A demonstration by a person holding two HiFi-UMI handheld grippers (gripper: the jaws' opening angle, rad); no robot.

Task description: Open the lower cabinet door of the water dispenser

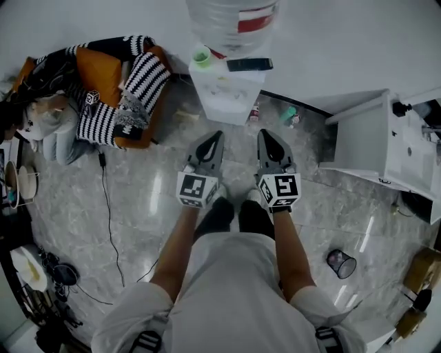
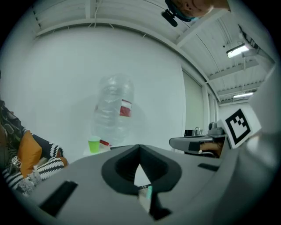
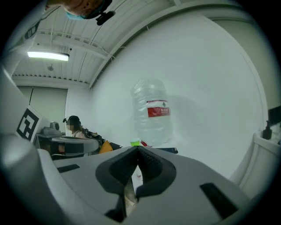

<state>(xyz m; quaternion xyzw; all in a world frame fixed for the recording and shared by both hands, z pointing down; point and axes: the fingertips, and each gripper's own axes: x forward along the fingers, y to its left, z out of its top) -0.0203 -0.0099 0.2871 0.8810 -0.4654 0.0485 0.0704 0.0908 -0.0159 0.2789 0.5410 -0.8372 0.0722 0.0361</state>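
The white water dispenser stands against the far wall, with a big clear bottle on top of it. A green cup and a flat black device lie on its top. From above I see only a sliver of its front; the lower cabinet door does not show. My left gripper and right gripper are side by side above the floor. Both point at the dispenser, a short way from it, shut and empty. In the gripper views the left gripper and right gripper hide the cabinet below the bottle.
An armchair with an orange cushion and striped cloth sits left of the dispenser. A white cabinet stands at right. A black cable crosses the floor at left. A small dark bin lies at lower right. Small items rest beside the dispenser's base.
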